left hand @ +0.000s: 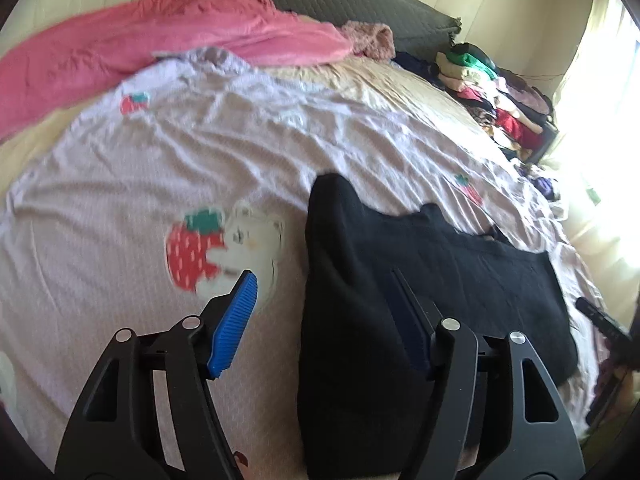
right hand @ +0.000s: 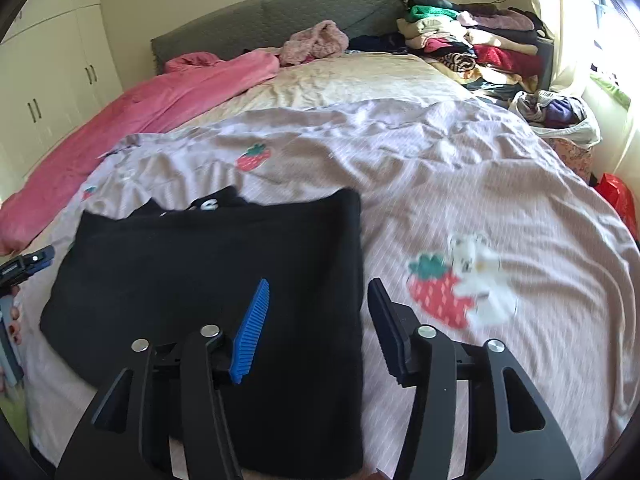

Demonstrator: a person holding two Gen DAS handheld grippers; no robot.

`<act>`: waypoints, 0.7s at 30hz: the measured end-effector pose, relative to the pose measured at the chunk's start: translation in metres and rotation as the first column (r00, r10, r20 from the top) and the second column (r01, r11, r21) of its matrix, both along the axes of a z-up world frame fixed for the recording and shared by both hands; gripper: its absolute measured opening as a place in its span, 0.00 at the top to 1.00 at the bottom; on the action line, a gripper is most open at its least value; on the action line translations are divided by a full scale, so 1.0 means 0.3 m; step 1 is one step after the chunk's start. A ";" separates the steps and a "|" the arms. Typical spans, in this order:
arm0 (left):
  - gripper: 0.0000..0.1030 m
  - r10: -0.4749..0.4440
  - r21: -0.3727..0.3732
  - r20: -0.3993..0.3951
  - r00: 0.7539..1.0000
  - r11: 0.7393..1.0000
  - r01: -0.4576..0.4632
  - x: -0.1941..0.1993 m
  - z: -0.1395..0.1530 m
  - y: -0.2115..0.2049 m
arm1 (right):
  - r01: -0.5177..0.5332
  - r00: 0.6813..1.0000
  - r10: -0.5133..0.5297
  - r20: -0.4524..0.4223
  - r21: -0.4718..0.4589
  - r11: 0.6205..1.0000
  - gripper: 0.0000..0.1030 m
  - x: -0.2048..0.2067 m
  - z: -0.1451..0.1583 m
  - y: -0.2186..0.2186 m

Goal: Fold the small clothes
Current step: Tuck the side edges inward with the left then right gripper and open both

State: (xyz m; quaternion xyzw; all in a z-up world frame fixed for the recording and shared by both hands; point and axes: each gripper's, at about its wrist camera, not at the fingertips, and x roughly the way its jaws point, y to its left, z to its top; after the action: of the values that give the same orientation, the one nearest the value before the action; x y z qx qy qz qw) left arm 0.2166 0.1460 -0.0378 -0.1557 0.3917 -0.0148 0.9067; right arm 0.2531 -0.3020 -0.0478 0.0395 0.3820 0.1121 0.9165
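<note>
Above the bed, the left gripper (left hand: 324,280) stands with its jaws apart and nothing between the pads; it straddles the left edge of the black garment (left hand: 420,280). The right gripper (right hand: 320,292) likewise has its jaws apart and grips nothing; it straddles the right edge of the same garment. The black garment lies folded and flat on the lilac sheet (right hand: 460,184), which bears a strawberry print (right hand: 438,292). In the right wrist view, the left gripper shows at the far left edge. A pink blanket (right hand: 132,116) lies along the left side of the bed. A pile of clothes (right hand: 480,44) sits beside the grey headboard (right hand: 280,12).
</note>
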 end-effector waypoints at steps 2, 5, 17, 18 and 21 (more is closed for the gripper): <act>0.43 -0.015 0.029 -0.014 1.000 0.999 0.015 -0.028 -0.011 -0.009 | -0.004 1.000 0.004 0.002 0.010 1.000 0.47 -0.037 -0.004 0.003; 0.43 -0.035 0.122 -0.027 0.999 0.992 0.038 -0.061 -0.026 -0.044 | -0.001 1.000 0.002 -0.005 0.015 1.000 0.46 -0.067 -0.020 0.006; 0.90 -0.049 0.113 -0.067 0.997 0.992 0.056 -0.075 -0.083 -0.089 | 0.021 0.999 -0.019 -0.038 0.046 0.999 0.46 -0.096 -0.060 -0.012; 0.94 -0.054 0.124 -0.070 0.996 0.990 0.062 -0.078 -0.084 -0.099 | 0.018 0.999 -0.016 -0.040 0.045 0.999 0.46 -0.091 -0.061 -0.011; 0.98 -0.063 0.157 -0.076 0.995 0.985 0.075 -0.086 -0.083 -0.115 | 0.019 0.998 -0.015 -0.068 0.069 0.997 0.46 -0.063 -0.083 -0.016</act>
State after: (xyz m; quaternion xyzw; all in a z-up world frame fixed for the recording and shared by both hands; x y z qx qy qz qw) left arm 0.1907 0.1116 -0.0627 -0.0692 0.4285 -0.0092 0.9009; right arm 0.2342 -0.3066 -0.0727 0.0786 0.4080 0.1163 0.9021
